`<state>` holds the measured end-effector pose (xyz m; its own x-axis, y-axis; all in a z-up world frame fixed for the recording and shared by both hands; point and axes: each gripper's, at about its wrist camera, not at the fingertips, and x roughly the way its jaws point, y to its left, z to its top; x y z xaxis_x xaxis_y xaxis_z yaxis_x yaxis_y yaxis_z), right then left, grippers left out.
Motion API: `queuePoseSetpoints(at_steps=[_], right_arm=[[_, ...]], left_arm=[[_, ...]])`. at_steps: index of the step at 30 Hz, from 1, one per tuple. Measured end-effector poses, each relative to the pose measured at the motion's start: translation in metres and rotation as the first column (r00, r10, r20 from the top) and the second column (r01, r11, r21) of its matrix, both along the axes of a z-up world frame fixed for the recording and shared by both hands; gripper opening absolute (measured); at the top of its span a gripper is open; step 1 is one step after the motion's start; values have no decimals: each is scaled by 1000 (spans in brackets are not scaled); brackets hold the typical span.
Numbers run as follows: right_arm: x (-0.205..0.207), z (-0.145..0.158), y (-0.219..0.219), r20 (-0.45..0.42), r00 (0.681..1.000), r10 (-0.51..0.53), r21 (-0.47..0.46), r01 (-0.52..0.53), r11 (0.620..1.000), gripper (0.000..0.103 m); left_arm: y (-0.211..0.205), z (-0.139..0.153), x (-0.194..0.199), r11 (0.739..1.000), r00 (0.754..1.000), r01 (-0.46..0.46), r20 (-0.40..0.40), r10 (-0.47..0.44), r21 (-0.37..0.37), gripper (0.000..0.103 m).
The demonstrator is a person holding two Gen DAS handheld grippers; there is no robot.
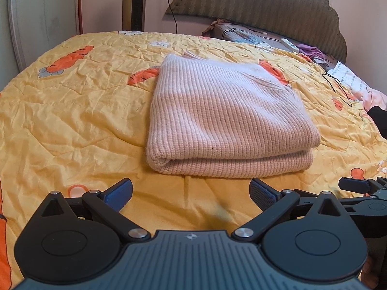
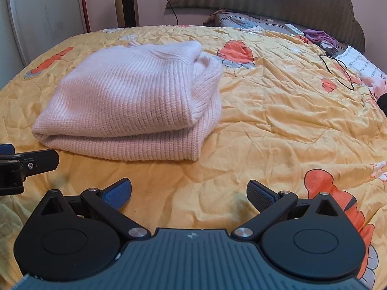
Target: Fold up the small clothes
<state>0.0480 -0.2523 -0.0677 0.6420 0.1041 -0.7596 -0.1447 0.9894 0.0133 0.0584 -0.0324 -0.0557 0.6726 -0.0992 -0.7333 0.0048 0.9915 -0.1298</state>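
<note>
A pale pink knitted sweater [image 1: 225, 118] lies folded into a thick rectangle on the yellow quilt [image 1: 72, 111]. My left gripper [image 1: 191, 193] is open and empty, just short of the sweater's near folded edge. In the right wrist view the sweater [image 2: 130, 101] lies ahead and to the left. My right gripper [image 2: 188, 193] is open and empty over bare quilt [image 2: 278, 120], to the right of the sweater. Each gripper's finger shows at the edge of the other's view, the right one [image 1: 355, 186] and the left one [image 2: 36, 163].
The bed has a grey padded headboard [image 1: 266, 2]. Near it lie a white remote [image 1: 289, 44], purple cloth [image 1: 310, 50], a black cord [image 1: 338, 87] and printed paper [image 1: 348, 75]. A white panel [image 1: 41, 19] and a dark post [image 1: 133, 2] stand at the far left.
</note>
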Motion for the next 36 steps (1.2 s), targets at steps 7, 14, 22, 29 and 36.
queuePoseSetpoints(at_steps=[7,14,22,29,36], right_arm=[[2,-2,0,-6,1000,3,5,-3,1000,103],[2,-4,-1,-13,1000,2,12,-2,1000,103],[-1,-2,-4,-10,1000,-5,14,5,1000,103],[0,-1,-5,-9,1000,-5,15,6,1000,103],[0,-2,-2,-12,1000,4,14,-4,1000,103]], left_arm=[[-2,3,-3,1000,1000,6,25,-6,-4,103],[-2,5,-6,999,1000,18,23,-17,-45,103],[-8,7,-10,999,999,20,43,-18,-39,103],[-7,6,-10,997,999,-19,42,16,80,103],[-5,9,-9,999,1000,2,24,-2,34,103]])
